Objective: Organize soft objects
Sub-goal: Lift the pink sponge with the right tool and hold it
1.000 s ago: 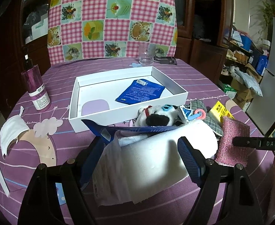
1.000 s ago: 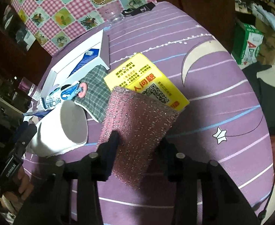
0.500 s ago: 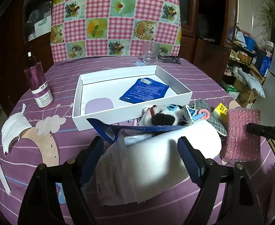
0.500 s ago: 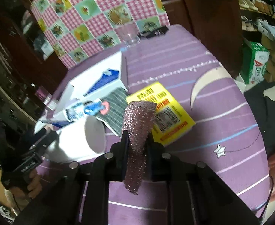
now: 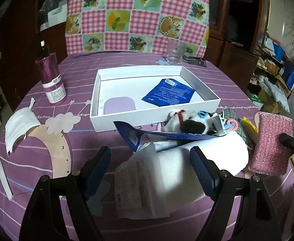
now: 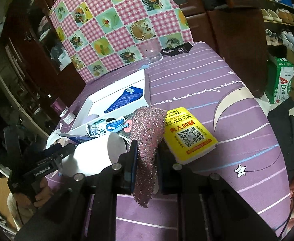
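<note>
A round table [image 5: 223,82] under a smooth purple striped cloth with moon and cloud prints fills the room's middle, and on it sits a shallow white cardboard box [image 5: 147,118], rectangular and stiff-walled, with a flat blue foil packet [image 5: 169,95] and a soft lilac rounded pad [image 5: 119,106] inside. Nearer, a fat white paper roll [image 5: 213,156] lies on its side between the wide-spread blue ridged pads of the left gripper [image 5: 150,166], which do not touch it. Behind the roll are piled a fuzzy black-and-white plush toy [image 5: 187,122], checked grey cloth and a glossy yellow pack [image 6: 189,134]. The right gripper [image 6: 146,160] is clenched on a pink glittery scouring sponge [image 6: 148,138], coarse and sparkly, pinched into a fold and lifted just beside the roll and the yellow pack. A shiny magenta bottle [image 5: 50,76] stands upright at the left
</note>
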A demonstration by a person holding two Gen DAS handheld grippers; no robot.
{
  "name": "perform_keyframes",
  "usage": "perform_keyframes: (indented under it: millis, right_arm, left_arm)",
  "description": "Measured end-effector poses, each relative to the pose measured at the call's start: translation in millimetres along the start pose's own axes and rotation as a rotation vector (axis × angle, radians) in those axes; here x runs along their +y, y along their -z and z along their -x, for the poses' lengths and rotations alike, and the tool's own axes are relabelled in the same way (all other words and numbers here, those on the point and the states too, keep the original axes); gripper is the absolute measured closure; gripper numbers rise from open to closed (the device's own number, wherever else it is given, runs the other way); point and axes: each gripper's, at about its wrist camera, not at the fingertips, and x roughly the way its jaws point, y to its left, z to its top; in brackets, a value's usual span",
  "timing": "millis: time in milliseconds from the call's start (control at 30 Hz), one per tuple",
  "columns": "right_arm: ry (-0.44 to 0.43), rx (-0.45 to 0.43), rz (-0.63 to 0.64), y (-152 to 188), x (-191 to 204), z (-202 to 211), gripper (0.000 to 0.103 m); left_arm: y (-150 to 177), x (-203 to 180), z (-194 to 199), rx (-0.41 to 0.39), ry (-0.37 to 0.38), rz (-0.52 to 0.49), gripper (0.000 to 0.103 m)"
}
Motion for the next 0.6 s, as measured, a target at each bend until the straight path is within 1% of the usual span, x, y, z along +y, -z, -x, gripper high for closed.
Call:
perform_keyframes:
  millis: [200,367,600]
  right_arm:
    - [-0.030,-0.035,-0.019,0,-2,4,0.085]
    - [-0.030,-0.064,-0.035,0,-3,6,0.085]
    - [-0.037,-0.074,-0.038,0,-4,7,0.085]
  left_arm:
    - [-1,5,1,0.007,0.011,0.017,0.022]
    - [-4,11,6,-0.016,0.026,0.045,0.022]
    - [-5,10,10,-0.040,0.058,0.037,0.022]
